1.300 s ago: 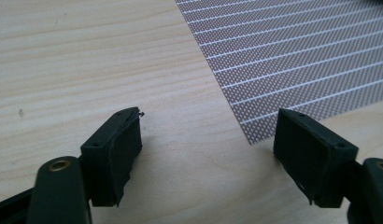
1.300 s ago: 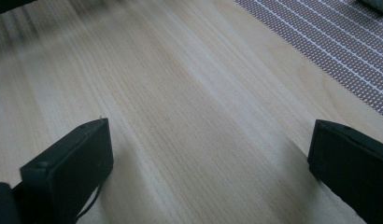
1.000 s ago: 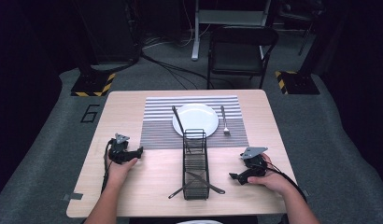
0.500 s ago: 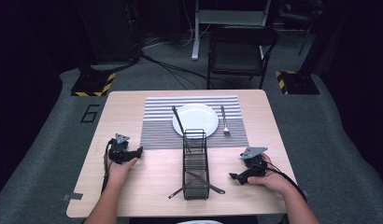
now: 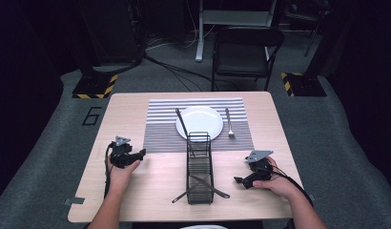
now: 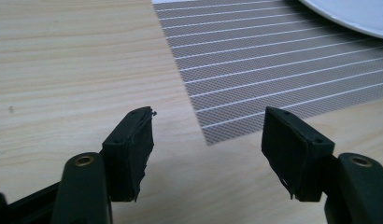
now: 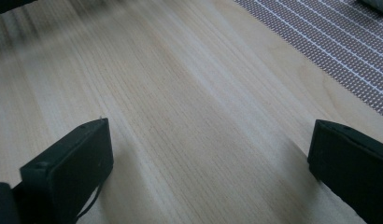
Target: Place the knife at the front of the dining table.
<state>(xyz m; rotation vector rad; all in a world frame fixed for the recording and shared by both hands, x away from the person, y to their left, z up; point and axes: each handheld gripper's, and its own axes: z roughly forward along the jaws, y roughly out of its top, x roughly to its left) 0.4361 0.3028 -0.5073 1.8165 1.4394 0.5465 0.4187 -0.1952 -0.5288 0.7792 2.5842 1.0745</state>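
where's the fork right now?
In the high view the fork lies on the striped placemat, just right of the white plate, beyond the wire rack at the table's middle.

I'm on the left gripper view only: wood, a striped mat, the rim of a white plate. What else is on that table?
Observer: A black wire rack stands mid-table, on the person's side of the plate.
Operator: Any cutlery?
Observer: A fork lies on the mat, just right of the plate.
Operator: Where's the right hand-held gripper?
Observer: The right hand-held gripper sits low over bare wood to the right of the rack, jaws open with nothing between them.
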